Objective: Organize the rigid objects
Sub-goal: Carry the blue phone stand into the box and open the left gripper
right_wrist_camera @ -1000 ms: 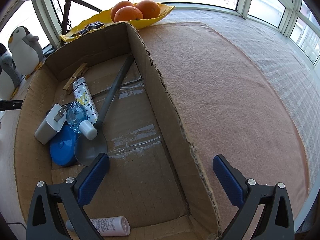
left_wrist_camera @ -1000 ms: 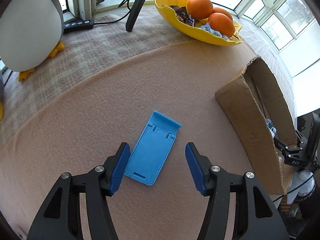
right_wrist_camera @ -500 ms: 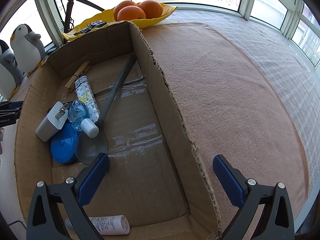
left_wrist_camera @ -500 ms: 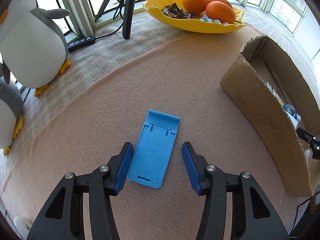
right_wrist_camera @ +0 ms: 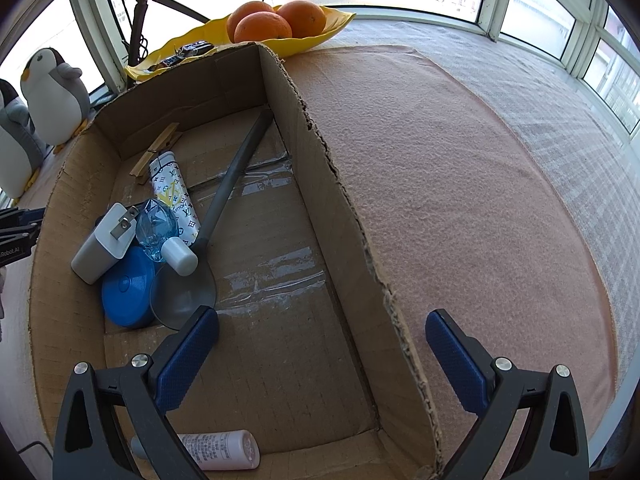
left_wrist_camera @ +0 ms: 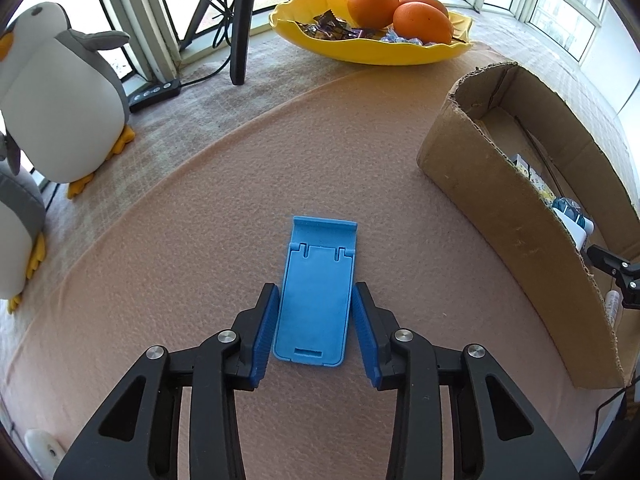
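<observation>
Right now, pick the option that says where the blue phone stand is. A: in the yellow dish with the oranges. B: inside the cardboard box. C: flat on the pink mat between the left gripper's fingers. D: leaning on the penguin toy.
C: the blue phone stand lies flat on the pink mat, with the left gripper straddling its lower half, jaws close beside its edges.

Far across the peach felt mat (left_wrist_camera: 224,216), you are looking at a yellow bowl (left_wrist_camera: 372,50) that is holding oranges (left_wrist_camera: 422,22) and wrapped candies (left_wrist_camera: 332,28). To its left, a black tripod leg (left_wrist_camera: 242,20) is standing on the grey woven cloth (left_wrist_camera: 188,120), with a black remote (left_wrist_camera: 154,94) lying near it. At the far left, two plush penguins (left_wrist_camera: 60,96) are standing side by side by the window.
</observation>
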A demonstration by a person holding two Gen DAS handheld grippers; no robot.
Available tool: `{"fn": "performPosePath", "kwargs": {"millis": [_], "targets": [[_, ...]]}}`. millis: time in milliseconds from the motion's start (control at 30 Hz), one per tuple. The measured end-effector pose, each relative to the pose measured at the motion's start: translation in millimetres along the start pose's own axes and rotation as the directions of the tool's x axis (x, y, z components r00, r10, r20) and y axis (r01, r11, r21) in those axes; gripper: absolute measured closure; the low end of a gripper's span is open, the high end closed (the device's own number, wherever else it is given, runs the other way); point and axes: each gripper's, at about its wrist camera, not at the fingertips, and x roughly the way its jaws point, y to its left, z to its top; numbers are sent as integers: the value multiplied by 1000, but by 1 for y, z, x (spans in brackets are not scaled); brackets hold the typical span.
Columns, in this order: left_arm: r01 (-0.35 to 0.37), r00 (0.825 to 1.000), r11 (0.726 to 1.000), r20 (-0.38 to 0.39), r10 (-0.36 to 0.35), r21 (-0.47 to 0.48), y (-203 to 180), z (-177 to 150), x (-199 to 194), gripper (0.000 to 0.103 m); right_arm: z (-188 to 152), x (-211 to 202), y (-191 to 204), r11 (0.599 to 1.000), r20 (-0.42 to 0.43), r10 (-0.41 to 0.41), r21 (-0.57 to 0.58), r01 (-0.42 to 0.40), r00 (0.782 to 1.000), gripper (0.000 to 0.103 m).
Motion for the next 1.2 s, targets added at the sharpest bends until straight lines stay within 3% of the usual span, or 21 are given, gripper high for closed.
{"fn": "performPosePath", "kwargs": {"millis": [433,767,1200], "targets": [[-23,994,1000,107,23,-6,-23,-6,-40,67,0,0,0,1000,0,0,0,0,1000,1],[13,985,1000,169,-13,3,-38,8,-77,67,0,0,0,1000,0,0,0,0,1000,1],[68,975,993,203,-87,99,-98,40,-95,67,0,-1,2,1000,0,1,-3,-1,1000,1]]}}
